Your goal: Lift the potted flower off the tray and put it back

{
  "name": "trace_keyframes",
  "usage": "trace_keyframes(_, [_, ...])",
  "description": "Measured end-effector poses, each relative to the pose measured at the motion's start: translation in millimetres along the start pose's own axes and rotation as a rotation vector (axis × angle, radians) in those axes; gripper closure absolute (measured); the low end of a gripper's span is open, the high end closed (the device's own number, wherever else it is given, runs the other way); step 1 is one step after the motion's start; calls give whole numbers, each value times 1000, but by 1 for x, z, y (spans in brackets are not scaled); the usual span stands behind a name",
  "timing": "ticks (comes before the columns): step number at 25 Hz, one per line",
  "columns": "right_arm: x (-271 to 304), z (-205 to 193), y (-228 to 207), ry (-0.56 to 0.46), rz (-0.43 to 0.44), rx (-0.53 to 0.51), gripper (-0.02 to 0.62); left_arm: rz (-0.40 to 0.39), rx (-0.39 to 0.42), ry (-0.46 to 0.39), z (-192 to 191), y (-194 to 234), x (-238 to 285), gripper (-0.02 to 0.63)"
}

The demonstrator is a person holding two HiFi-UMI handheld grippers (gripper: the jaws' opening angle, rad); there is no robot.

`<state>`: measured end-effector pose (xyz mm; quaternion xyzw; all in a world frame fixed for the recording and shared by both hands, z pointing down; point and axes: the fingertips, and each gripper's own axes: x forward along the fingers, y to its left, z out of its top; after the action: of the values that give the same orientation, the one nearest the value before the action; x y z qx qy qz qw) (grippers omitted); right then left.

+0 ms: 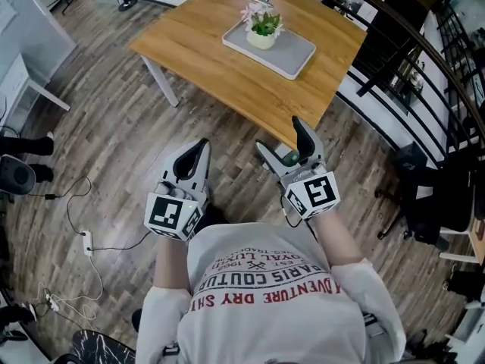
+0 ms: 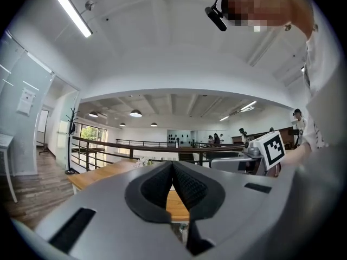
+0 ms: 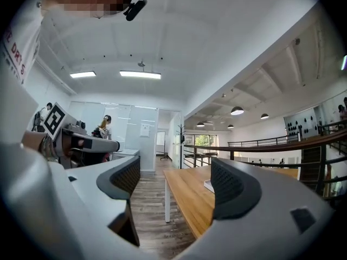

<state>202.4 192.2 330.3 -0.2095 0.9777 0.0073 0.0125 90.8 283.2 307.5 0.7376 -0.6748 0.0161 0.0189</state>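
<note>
Head view alone shows potted flower (image 1: 263,27) inside tray (image 1: 293,56).

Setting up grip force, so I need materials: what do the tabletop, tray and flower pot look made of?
Tabletop: wood or wood veneer, going by its grain lines.
Tray: grey, matte, maybe plastic; smooth, with rounded corners.
Pot: pale and smooth, possibly ceramic; too small to tell.

In my head view the table (image 1: 227,74) fills the upper centre. The tray (image 1: 295,55) lies on its far side, with the potted flower (image 1: 263,27) on the tray's left end. Mid-frame, the left gripper (image 1: 200,145) sits left of the right gripper (image 1: 280,135), which is at the table's near corner.
</note>
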Motion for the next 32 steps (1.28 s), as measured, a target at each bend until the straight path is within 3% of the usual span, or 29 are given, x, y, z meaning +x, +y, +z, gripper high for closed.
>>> trace_keyframes(8, [137,4,1,46,-95,21,199,-95,2,0,18,146,49,592])
trace_keyframes(14, [207,1,-9,74,-196,34,199,-177,9,31,15,222,82,592])
trace_keyframes(21, [250,-25,-50,148,-257,47,199,-261,-21,67,2,259,147,592])
trace_keyframes(32, [300,-70,-202,236,-331,131,199,-361,-4,106,-5,277,322,592])
